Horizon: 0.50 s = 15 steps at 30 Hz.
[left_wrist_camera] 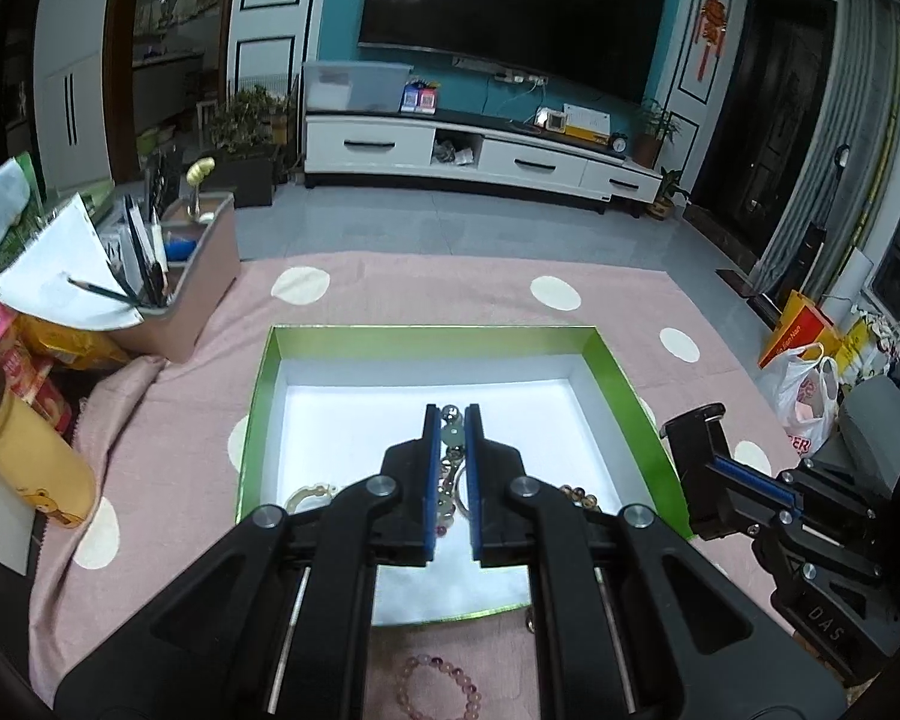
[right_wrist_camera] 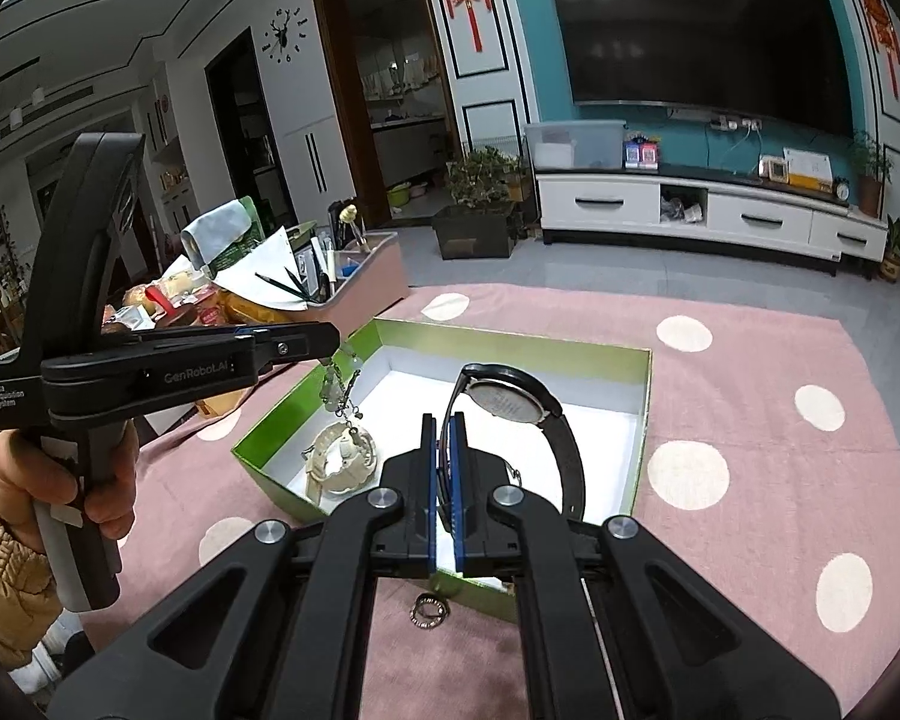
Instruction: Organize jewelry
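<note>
left to right across the bench, under its pink dotted cloth (right_wrist_camera: 750, 372): a pink desk organizer (left_wrist_camera: 198, 294) near the far left corner; a hand (right_wrist_camera: 111, 480) gripping the left tongs (right_wrist_camera: 330, 343), which are clamped on a beaded charm string (right_wrist_camera: 343, 390) that hangs over the left part of the green box (left_wrist_camera: 426, 339). from the left wrist view the same string (left_wrist_camera: 453, 438) sits between the blue pads. the box lies toward the middle of the bench, and a pale bracelet (right_wrist_camera: 345, 462) rests on its white floor at the near left corner. the right tongs (right_wrist_camera: 444, 450) are clamped on the strap of a black watch (right_wrist_camera: 513, 402), held over the box interior. a small ring (right_wrist_camera: 429, 609) lies on the cloth just beside the box's near wall. a pink bead bracelet (left_wrist_camera: 438, 690) lies near the bench's near edge.
</note>
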Tool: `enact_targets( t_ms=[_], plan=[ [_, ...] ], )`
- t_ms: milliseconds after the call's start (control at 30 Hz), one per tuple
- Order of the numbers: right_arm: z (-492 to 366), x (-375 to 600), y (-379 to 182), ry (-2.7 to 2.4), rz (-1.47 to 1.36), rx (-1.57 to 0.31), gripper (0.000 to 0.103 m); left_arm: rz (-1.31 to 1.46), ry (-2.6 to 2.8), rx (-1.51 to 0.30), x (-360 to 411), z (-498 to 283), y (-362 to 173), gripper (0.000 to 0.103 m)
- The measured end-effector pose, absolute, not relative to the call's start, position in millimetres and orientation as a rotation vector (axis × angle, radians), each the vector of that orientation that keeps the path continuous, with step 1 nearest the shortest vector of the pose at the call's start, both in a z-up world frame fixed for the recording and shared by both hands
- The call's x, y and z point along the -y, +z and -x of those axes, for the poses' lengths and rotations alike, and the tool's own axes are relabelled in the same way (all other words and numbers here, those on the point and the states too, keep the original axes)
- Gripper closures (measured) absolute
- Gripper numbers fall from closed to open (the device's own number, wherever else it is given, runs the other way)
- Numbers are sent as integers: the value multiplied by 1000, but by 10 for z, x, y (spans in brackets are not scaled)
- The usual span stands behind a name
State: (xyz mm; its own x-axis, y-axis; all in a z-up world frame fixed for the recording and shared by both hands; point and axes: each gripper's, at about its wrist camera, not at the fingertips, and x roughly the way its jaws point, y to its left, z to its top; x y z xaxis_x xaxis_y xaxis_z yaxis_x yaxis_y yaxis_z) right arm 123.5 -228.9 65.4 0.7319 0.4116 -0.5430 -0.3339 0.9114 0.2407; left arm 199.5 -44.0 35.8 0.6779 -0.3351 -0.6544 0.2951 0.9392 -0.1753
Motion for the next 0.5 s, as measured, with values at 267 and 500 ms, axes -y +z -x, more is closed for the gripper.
enact_targets(
  t_ms=[267, 500],
  plan=[
    [-1664, 2349, 421, 417, -219, -731, 100, 107, -327, -831, 417, -2393, 116, 96],
    [-1951, 2345, 180, 382, -233, -822, 100, 79, -279, -895, 450, -2684, -136, 96]
  ],
)
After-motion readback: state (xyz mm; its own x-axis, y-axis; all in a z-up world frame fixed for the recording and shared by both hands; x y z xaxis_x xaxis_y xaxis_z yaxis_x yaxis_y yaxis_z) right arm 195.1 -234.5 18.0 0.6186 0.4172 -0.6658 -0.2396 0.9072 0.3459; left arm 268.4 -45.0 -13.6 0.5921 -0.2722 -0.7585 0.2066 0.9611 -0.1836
